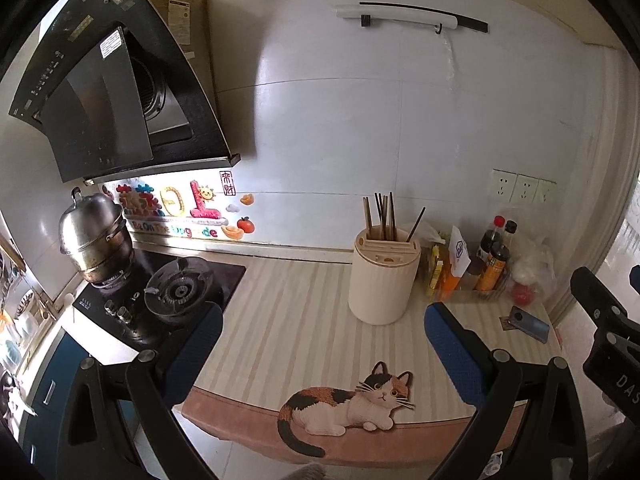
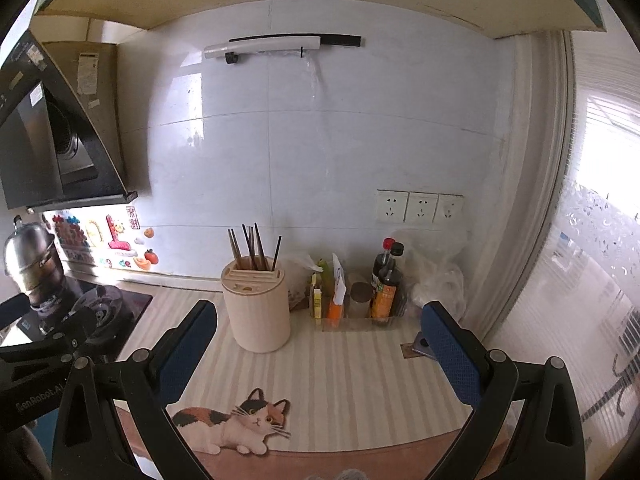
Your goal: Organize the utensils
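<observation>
A cream round utensil holder stands upright on the striped counter mat. Several dark and wooden chopsticks stick up from its slots. My left gripper hangs open in front of the holder, nothing between its blue pads. My right gripper is open too and holds nothing, just right of the holder and nearer than it. The right gripper's black body shows at the right edge of the left wrist view.
A gas stove with a steel pot lies left, under a range hood. Sauce bottles and packets crowd the back right corner beside a phone. Wall sockets sit above. A cat picture marks the mat's front edge.
</observation>
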